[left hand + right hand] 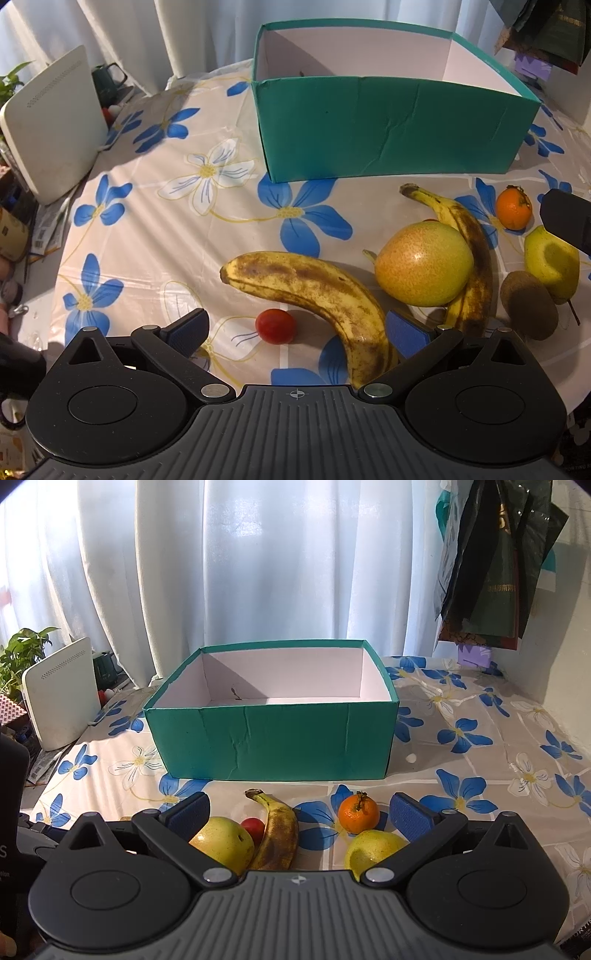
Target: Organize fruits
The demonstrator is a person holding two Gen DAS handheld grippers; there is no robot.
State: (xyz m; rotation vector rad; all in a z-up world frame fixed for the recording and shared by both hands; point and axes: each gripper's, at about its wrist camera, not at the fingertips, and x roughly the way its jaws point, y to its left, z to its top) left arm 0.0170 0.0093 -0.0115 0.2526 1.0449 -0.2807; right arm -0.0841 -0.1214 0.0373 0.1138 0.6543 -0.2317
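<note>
On floral tablecloth (155,206), in front of green box (369,129): near banana (317,295) long axis diagonal, tip far-left, stem end hidden under left gripper (295,334) | both jaws wide, empty | right gripper (300,814) above pear (369,849), partly hidden

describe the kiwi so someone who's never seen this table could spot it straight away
Start at the big teal box on the flowered tablecloth and come toward the near edge, to the fruit cluster at the right. The kiwi sits there beside the yellow-green pear, right of the darker banana. It is the only dull, fuzzy brown fruit.
</note>
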